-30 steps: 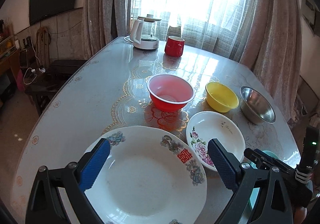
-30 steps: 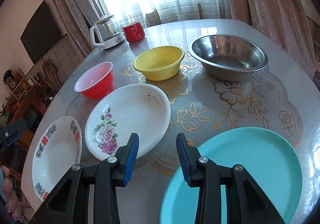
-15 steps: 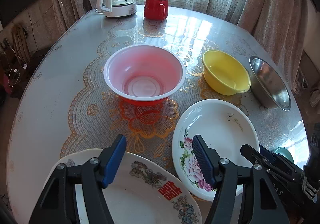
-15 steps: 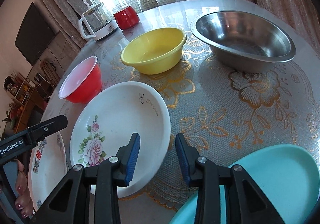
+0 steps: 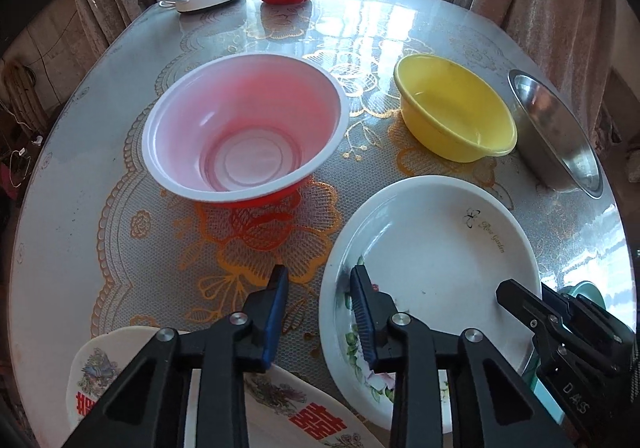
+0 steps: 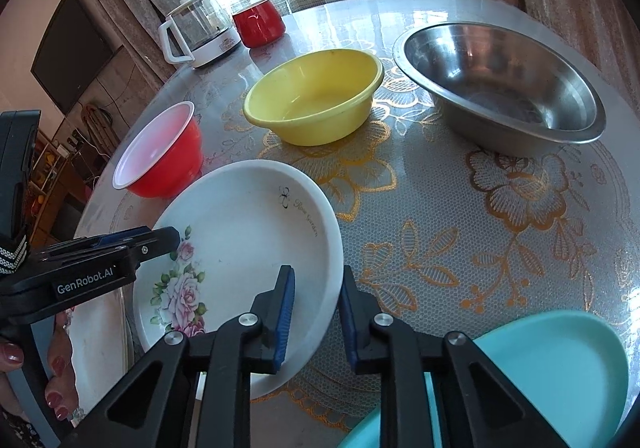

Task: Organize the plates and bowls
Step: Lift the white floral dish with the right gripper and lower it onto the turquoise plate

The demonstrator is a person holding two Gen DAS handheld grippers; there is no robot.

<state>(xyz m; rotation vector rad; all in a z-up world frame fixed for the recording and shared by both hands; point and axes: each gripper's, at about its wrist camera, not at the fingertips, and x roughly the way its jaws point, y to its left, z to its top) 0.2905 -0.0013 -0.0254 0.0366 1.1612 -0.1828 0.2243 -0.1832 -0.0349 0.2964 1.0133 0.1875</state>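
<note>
both grippers straddle opposite edges of the rose plate (image 6: 256,232), which lies flat on the table (image 5: 80,175) between the red bowl (image 5: 244,123) and the teal plate (image 6: 560,360). the left gripper (image 5: 318,308) has one pad inside the rim and one outside it over the lace cloth; its jaws are closing, with a gap visible on the outer side, so no clamp yet. the right gripper (image 6: 316,314) straddles the near-right rim in the same way and is also closing, its pads very near the edge but not clearly pressing.

to do this step well, both sets of pads likely need to seat fully on the rim before any lift, and the two hands should rise together so the shallow plate stays level. glazed ceramic looks slippery, so a shallow bite could slide off.

room is tight on the left, where the double-happiness plate (image 5: 168,380) sits just beside the rose plate and partly under the left gripper. the teal plate is near on the right. the yellow bowl (image 6: 316,95) and steel bowl (image 6: 500,79) stand apart behind, leaving straight up as the clearest path.
</note>
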